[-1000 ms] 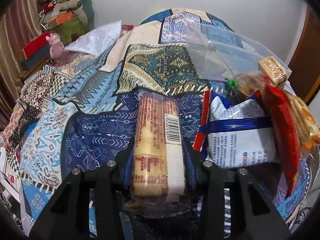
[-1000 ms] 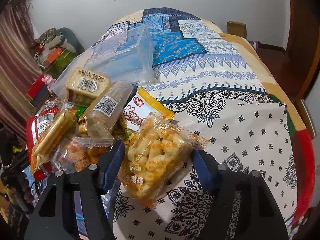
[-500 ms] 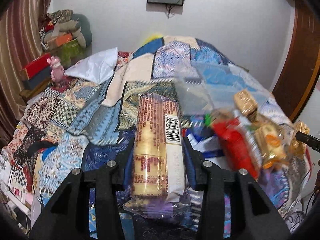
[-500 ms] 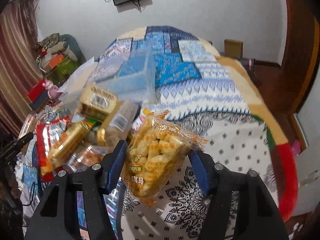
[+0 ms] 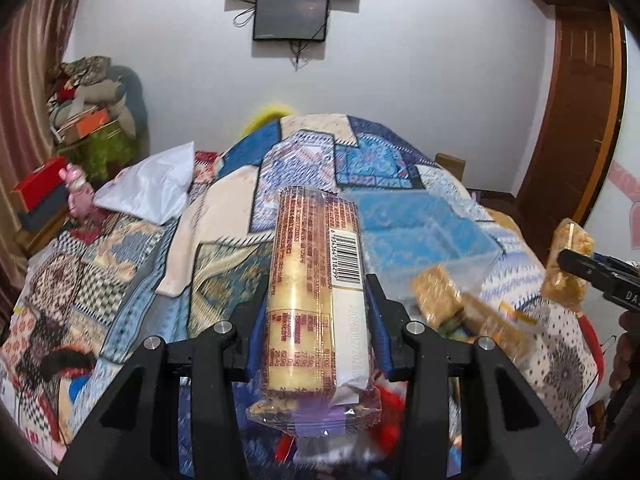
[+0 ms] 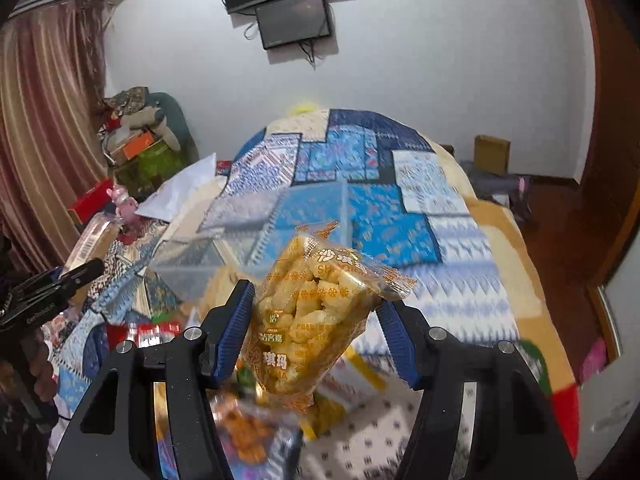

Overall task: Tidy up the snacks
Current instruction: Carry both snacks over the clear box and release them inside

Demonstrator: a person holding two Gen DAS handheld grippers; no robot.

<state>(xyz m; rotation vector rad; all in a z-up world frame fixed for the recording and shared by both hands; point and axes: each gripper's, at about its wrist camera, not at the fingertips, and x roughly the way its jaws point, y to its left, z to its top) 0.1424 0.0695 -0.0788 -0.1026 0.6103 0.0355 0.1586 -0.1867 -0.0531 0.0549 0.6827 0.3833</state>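
Note:
My left gripper (image 5: 318, 292) is shut on a long biscuit roll (image 5: 316, 264) with a barcode, held lengthwise between the blue pads and lifted above the bed. My right gripper (image 6: 314, 300) is shut on a clear orange-printed bag of yellow puffed snacks (image 6: 312, 312), also in the air. Each gripper shows in the other view: the right gripper (image 5: 580, 266) with its bag (image 5: 570, 240) at the right edge, the left gripper (image 6: 64, 280) with the roll (image 6: 94, 240) at the left. A clear plastic bin (image 5: 424, 236) (image 6: 280, 216) sits on the bed beyond both. Loose snack packs (image 5: 460, 308) (image 6: 240, 428) lie below, blurred.
A patchwork bedspread (image 5: 120, 280) covers the bed. A white bag (image 5: 152, 188) and a pink toy (image 5: 78, 196) lie at the left, beside stacked clutter (image 5: 88, 120). A wooden door (image 5: 576, 120) is at the right, a cardboard box (image 6: 492, 154) on the floor.
Both grippers have risen with their packs still held. The bed and the snack pile have dropped lower in both views, and the wall screens have come into sight.

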